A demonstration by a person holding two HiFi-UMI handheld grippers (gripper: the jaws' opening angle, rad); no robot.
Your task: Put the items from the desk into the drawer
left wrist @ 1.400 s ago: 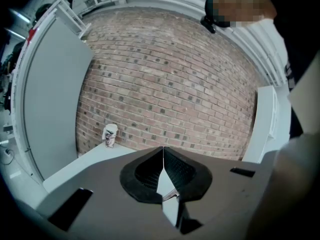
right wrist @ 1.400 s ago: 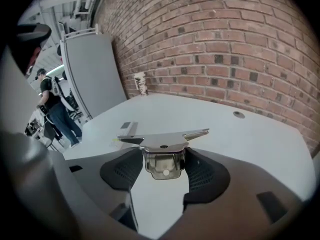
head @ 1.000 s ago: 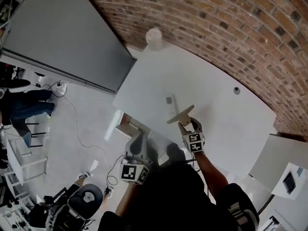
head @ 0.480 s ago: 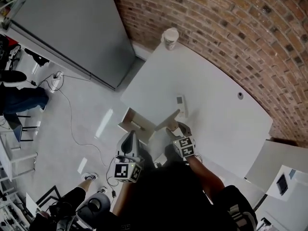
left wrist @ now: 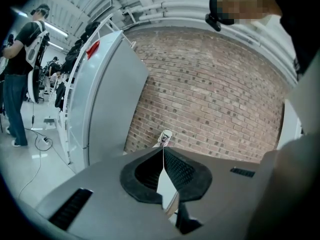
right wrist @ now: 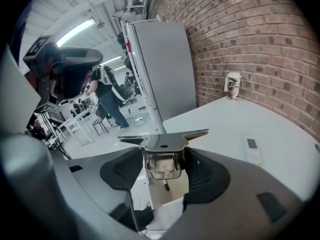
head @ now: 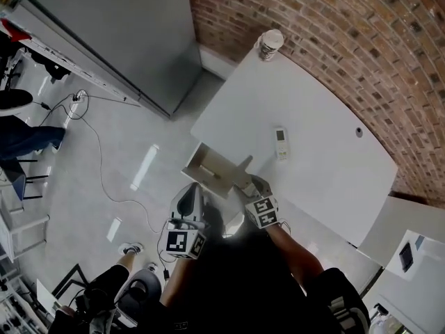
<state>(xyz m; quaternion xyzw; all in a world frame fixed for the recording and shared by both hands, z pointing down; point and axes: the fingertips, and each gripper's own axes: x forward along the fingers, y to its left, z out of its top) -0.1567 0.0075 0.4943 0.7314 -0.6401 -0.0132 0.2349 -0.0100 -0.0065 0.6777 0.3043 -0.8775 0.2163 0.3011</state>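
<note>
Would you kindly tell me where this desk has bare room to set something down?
The desk is bare between the paper cup and the remote, and from the remote out to the cable hole. It is crowded at the open drawer, where the left hand-held gripper and the right hand-held gripper, gripping a metal tool, hover.

Head view looks steeply down — all views share the cup (head: 270, 44).

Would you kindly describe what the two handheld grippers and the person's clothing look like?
Both the left gripper and right gripper have smooth grey shells with black ribbed pads lining the jaws. Each carries a white cube printed with black square markers. The person wears a dark top.
</note>
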